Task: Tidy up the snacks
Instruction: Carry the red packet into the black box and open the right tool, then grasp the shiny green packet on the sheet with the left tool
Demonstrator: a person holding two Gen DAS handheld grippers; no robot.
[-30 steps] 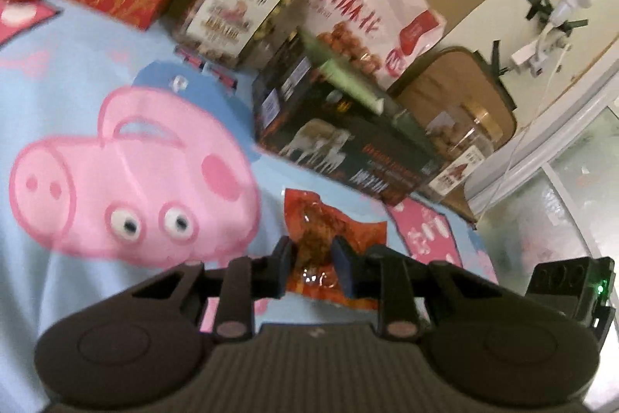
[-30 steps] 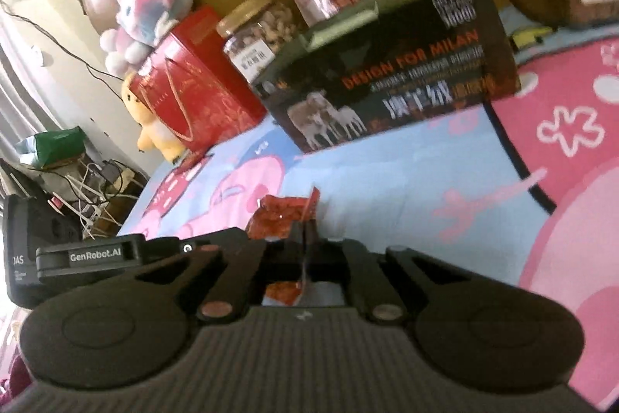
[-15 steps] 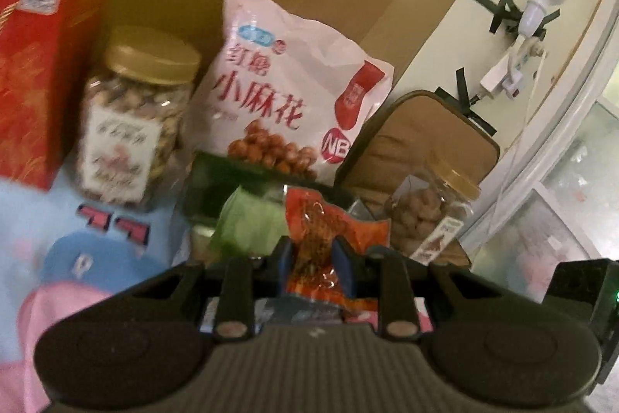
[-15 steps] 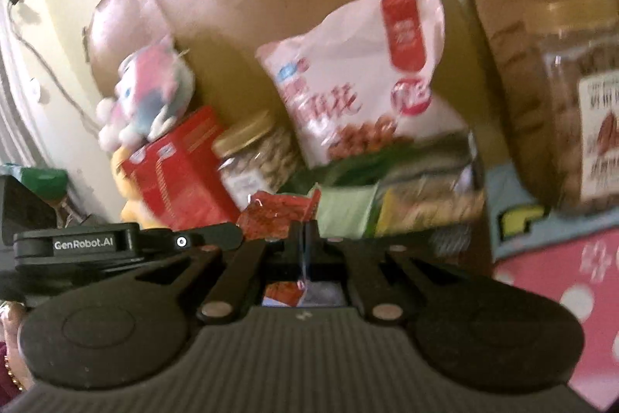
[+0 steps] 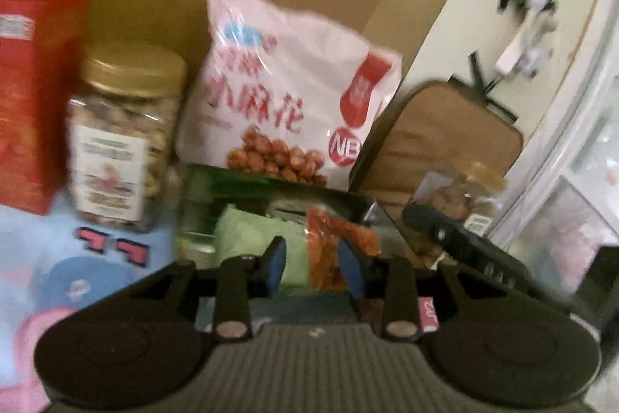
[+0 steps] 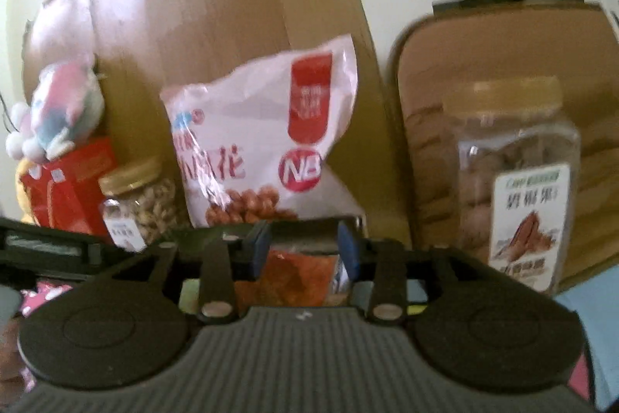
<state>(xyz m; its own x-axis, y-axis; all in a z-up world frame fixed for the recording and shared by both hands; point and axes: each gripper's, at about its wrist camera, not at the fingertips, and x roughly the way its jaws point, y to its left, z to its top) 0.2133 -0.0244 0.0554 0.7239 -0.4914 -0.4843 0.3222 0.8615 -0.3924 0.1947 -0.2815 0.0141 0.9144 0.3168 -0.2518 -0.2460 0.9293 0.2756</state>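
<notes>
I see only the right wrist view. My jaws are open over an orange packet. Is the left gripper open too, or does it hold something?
Observer: The left gripper is open. Its jaws stand apart in front of the orange packet and grip nothing.
Operator: What lies next to that packet? My fingers hide it.
Observer: A green packet lies just left of it, inside the same dark box.
</notes>
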